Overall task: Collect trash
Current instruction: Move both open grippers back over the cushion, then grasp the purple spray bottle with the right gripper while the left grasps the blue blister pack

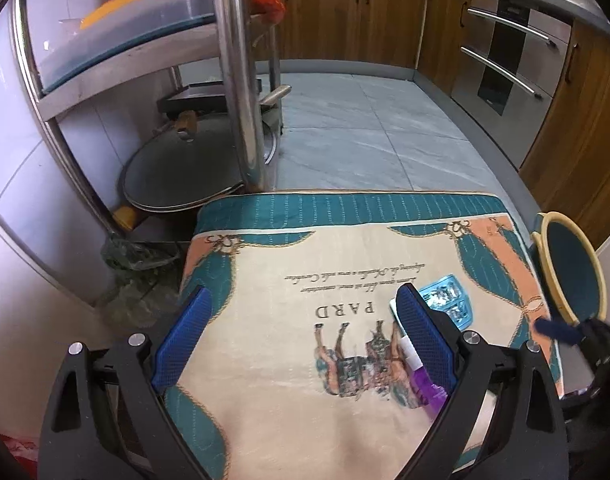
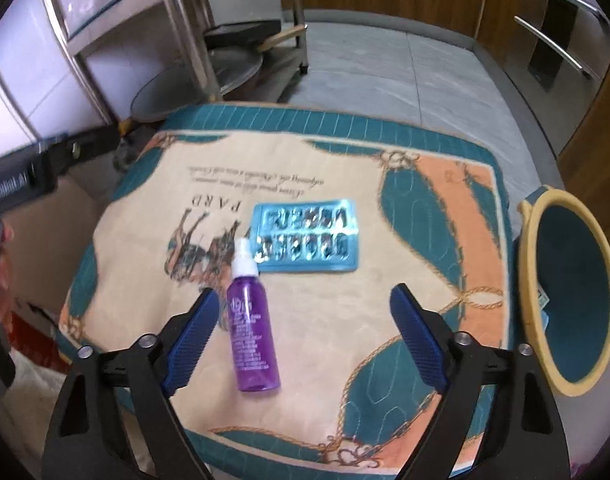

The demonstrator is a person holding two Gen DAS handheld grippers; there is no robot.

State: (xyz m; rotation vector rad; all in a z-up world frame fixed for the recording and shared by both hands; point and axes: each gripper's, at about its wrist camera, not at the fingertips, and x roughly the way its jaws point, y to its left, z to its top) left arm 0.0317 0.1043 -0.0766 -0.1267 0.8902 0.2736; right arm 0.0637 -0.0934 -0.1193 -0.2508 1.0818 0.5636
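Left view: my left gripper point(image 1: 301, 332) hangs wide open and empty over the cloth point(image 1: 265, 272); the bottle point(image 1: 419, 376) and blister pack point(image 1: 449, 300) lie on the cloth by its right finger, the bin point(image 1: 571, 268) off the cloth's right edge.

Right view: my right gripper point(image 2: 305, 336) gapes empty above the cloth point(image 2: 345, 300); bottle point(image 2: 251, 328) lies mid-cloth just inside its left finger, pack point(image 2: 307, 240) just beyond, bin point(image 2: 569, 296) beside the cloth's right edge.

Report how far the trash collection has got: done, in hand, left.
Done: little shows. The bin beside the cloth holds perhaps one scrap by its inner wall; I can't identify it.
In hand: nothing. The left gripper and right gripper are both open and empty above the cloth.
Left: the purple bottle and the blue blister pack lie on the cloth, untouched.
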